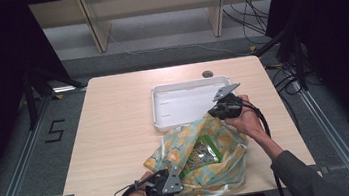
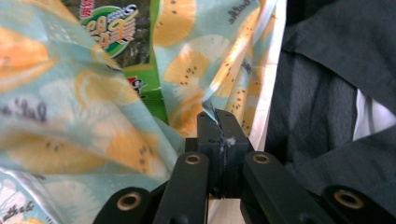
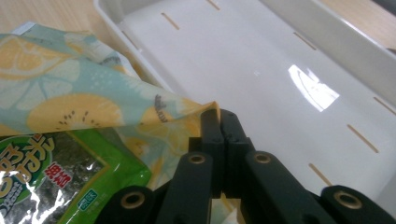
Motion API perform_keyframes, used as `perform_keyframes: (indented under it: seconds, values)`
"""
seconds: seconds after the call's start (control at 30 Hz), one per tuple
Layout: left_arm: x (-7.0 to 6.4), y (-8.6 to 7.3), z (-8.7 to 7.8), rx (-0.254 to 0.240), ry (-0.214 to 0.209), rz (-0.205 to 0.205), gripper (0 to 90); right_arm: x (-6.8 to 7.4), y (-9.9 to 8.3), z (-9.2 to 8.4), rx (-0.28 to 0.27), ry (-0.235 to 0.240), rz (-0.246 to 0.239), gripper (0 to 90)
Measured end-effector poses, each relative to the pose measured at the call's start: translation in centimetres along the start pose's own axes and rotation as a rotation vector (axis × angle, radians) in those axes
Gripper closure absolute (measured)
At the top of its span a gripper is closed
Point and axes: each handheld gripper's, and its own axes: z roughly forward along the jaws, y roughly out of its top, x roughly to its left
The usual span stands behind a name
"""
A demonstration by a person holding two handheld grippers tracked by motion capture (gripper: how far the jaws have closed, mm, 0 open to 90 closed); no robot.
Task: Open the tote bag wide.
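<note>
Lab: floor rails [image 1: 16,162] (cables [image 1: 248,13])

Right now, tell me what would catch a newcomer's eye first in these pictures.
The bag printed with yellow fruit slices stands out, lying at the near edge of the table with a green snack packet showing in its open mouth. The left gripper and right gripper each pinch its edge on opposite sides. Just beyond it sits a white tray.

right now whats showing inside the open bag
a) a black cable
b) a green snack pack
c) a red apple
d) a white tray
b: the high view shows a green snack pack lying in the mouth of the bag, whose rims the left tongs and right tongs pinch; the tray sits beside it.
</note>
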Motion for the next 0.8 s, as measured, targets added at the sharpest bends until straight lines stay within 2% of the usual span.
perform_keyframes:
  seconds: [0.03,0.07,0.1,0.17,0.2,0.23,0.27,0.3,0.33,0.37,0.4,0.43,0.47,0.57,0.6,0.63,0.67,0.73,0.8]
  values:
    - [0.1,0.0,-0.2,-0.016,0.007,-0.023,87.3,0.1,0.0,0.2,-0.005,0.008,0.0,90.0]
    - [0.3,0.2,-0.4,-0.038,0.011,-0.045,80.1,0.1,0.0,0.1,-0.015,0.01,0.0,89.3]
    - [0.4,0.4,-0.8,-0.065,0.017,-0.072,72.2,0.3,0.0,-0.3,-0.012,0.022,0.023,86.8]
    - [0.8,1.1,-1.9,-0.121,0.026,-0.087,62.6,0.8,0.1,-0.9,-0.029,0.046,0.039,78.9]
    - [0.9,1.4,-2.4,-0.15,0.06,-0.092,55.8,1.1,0.1,-1.6,-0.036,0.045,0.035,70.8]
    - [1.0,1.7,-2.9,-0.168,0.076,-0.102,51.9,1.3,0.2,-2.2,-0.046,0.068,0.04,66.5]
    - [1.2,2.1,-3.4,-0.189,0.086,-0.106,50.9,1.5,0.2,-2.7,-0.047,0.08,0.047,64.9]
    - [1.3,2.4,-3.8,-0.199,0.106,-0.106,50.0,2.0,0.2,-3.4,-0.074,0.091,0.041,62.8]
    - [1.7,2.8,-4.3,-0.196,0.143,-0.102,48.4,2.4,0.1,-4.2,-0.081,0.092,0.024,60.8]
    - [1.9,3.0,-4.4,-0.197,0.154,-0.117,46.6,2.9,0.1,-5.2,-0.076,0.123,0.015,58.8]
    - [2.2,3.3,-4.4,-0.203,0.17,-0.134,45.8,3.3,-0.1,-5.6,-0.081,0.133,0.023,57.3]
    - [2.7,3.5,-4.4,-0.188,0.189,-0.142,44.3,3.8,-0.2,-6.3,-0.09,0.136,0.01,55.8]
    - [3.2,3.7,-4.0,-0.171,0.222,-0.155,42.7,4.3,-0.4,-6.7,-0.091,0.145,0.004,54.1]
    - [4.6,4.2,-2.8,-0.145,0.269,-0.203,38.5,5.7,-1.1,-7.4,-0.096,0.214,-0.01,50.3]
    - [5.5,4.3,-2.5,-0.099,0.27,-0.188,38.1,6.1,-1.3,-7.4,-0.09,0.24,-0.007,49.7]
    - [5.8,4.5,-1.9,-0.122,0.28,-0.227,37.3,6.7,-1.6,-7.4,-0.075,0.273,-0.008,47.7]
    - [6.6,4.6,-1.5,-0.087,0.274,-0.219,36.6,7.1,-1.8,-7.3,-0.067,0.286,-0.013,46.8]
    - [7.6,4.9,-0.5,-0.088,0.24,-0.255,35.9,7.9,-2.2,-7.0,-0.05,0.308,-0.049,44.7]
    - [8.6,5.1,0.4,-0.11,0.219,-0.287,37.2,8.7,-2.7,-6.7,-0.037,0.328,-0.072,44.4]
